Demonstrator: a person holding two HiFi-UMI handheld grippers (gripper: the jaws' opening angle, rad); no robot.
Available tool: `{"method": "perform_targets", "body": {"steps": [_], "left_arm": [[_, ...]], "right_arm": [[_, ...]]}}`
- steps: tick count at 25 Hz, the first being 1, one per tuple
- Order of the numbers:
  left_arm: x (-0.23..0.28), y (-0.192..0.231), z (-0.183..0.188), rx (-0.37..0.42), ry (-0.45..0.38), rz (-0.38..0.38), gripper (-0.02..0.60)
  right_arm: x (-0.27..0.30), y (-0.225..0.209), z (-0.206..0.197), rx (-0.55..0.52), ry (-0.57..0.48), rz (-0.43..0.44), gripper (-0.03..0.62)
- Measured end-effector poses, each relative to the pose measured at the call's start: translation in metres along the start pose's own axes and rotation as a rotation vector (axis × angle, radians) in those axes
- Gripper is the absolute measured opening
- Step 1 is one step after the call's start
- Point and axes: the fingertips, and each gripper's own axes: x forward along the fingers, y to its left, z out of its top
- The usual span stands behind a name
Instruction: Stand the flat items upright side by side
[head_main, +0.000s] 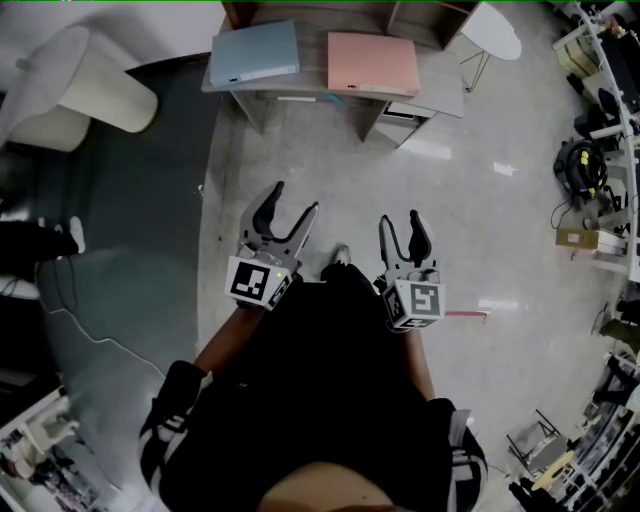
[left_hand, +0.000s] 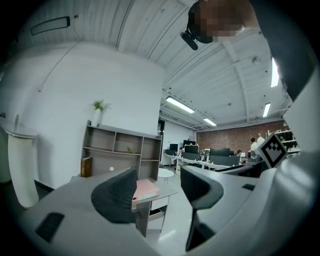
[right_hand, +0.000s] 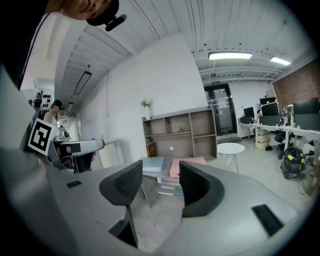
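The blue folder (head_main: 254, 52) and pink folder (head_main: 372, 63) are laid flat, side by side, at the desk's (head_main: 445, 97) front edge. Open floor (head_main: 340, 175) is left before it. The left gripper (head_main: 296, 197) and right gripper (head_main: 400, 217) are held spread, empty.

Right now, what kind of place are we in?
Probably an open-plan office: rows of monitor desks, a shelf unit, and a small desk holding a blue folder and a pink folder.

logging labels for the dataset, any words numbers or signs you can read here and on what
No text can be read.
Left gripper marker cube, right gripper marker cube: black-and-white square patterns, no letters.
Green sign above the door: too small to read.
Brown book on the shelf: spine too blurred.
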Motion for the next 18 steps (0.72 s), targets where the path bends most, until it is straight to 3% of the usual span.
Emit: {"method": "perform_targets", "body": {"steps": [7, 12, 18], "left_arm": [[0.024, -0.035, -0.012, 0.001, 0.012, 0.029, 0.267], [0.043, -0.044, -0.019, 0.016, 0.027, 0.049, 0.268], [0.067, -0.038, -0.026, -0.002, 0.049, 0.067, 0.268]], "right_arm": [[0.0, -0.04, -0.009, -0.007, 0.02, 0.058, 0.247], [0.016, -0.065, -0.01, -0.091, 0.049, 0.099, 0.267], [0.041, -0.083, -0.013, -0.098, 0.085, 0.128, 0.276]]}}
